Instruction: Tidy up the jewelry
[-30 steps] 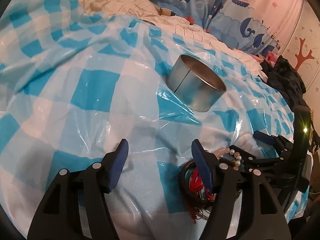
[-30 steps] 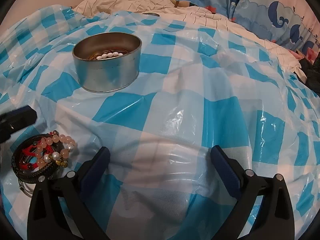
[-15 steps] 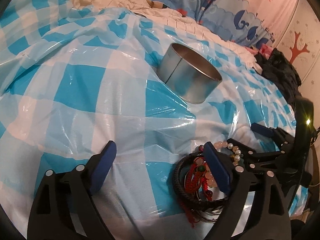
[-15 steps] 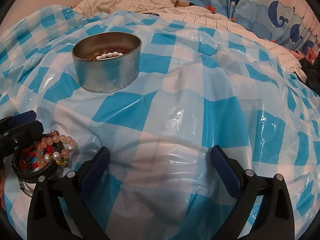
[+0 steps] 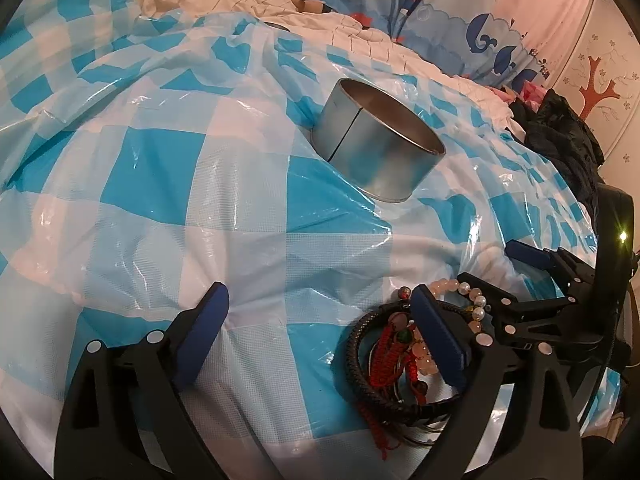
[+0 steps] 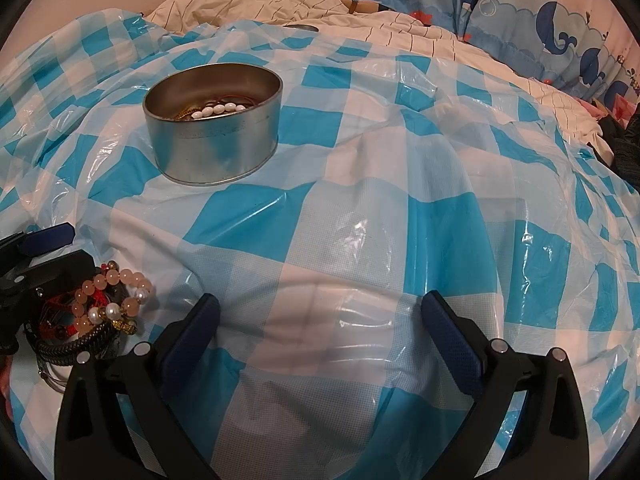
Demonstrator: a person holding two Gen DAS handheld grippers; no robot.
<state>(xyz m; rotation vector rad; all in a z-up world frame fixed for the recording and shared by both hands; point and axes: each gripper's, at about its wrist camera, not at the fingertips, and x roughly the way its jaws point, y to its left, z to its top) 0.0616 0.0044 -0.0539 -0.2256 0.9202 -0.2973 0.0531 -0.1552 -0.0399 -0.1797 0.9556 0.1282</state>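
We are mid-sort: some beads already lie in the tin point(image 6: 212, 120), which sits upright on the checked sheet point(image 6: 360, 208), and a pile of bracelets point(image 5: 404, 344) waits nearer us, well apart from it. Our left gripper point(image 5: 320, 340) is opening wide with nothing between its jaws; one finger point(image 5: 438, 344) stands over the pile. Our right gripper point(image 6: 320, 340) hangs wide and empty over bare sheet. Next, we judge, the left must straddle one bracelet, close on it alone without snagging the tangled rest, then carry it to the tin.
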